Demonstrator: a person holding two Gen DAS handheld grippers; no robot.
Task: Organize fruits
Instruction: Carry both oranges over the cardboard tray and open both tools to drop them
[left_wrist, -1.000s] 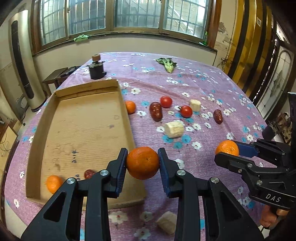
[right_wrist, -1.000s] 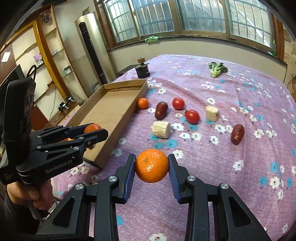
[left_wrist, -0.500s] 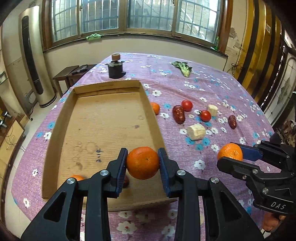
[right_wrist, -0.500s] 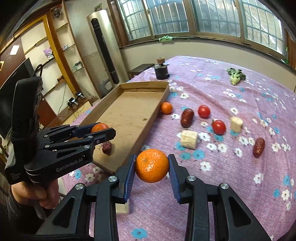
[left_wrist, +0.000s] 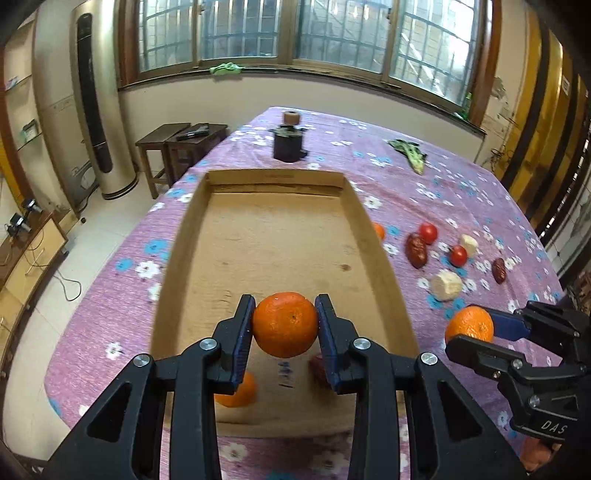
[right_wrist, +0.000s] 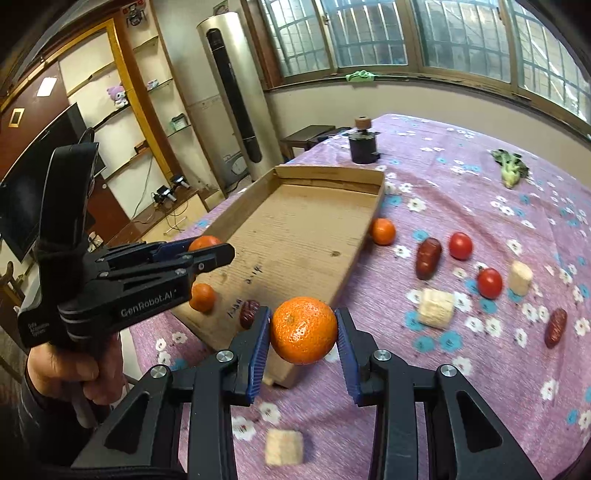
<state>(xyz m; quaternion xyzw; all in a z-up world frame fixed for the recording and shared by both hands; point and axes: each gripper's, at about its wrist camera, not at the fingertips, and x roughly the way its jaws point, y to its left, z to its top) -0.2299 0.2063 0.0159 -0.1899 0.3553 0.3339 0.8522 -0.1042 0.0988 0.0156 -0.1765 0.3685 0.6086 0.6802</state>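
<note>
Left wrist view
Left gripper (left_wrist: 284, 325): jaws closed down on an orange (left_wrist: 285, 324), carried in the air above the near part of the cardboard tray (left_wrist: 184, 236).
Tray contents: a second orange (left_wrist: 236, 393) and a dark red date (left_wrist: 317, 365) lie by the tray's near wall, both partly hidden behind the gripper.
Right gripper (left_wrist: 471, 338): seen from the side at the right edge of the view — it grips another orange (left_wrist: 469, 326) above the counter (left_wrist: 110, 295), just outside the tray's right wall.
Counter, right of the tray: two tomatoes, two dates, two pale chunks and a small orange, loose on the flowered purple cloth.

Right wrist view
Right gripper (right_wrist: 303, 332): jaws pressed on both sides of its orange (right_wrist: 303, 329), which hangs over the tray's (right_wrist: 354, 258) near right corner.
Left gripper (right_wrist: 210, 251): held by a hand (right_wrist: 77, 373) at the left, pinching its orange (right_wrist: 205, 243) over the tray.
Inside the tray: an orange (right_wrist: 202, 297) and a date (right_wrist: 249, 313) near the near wall.
Counter (right_wrist: 480, 387): a pale chunk (right_wrist: 284, 446) lies by the near edge — the rest of the fruit sits well apart, right of the tray.
</note>
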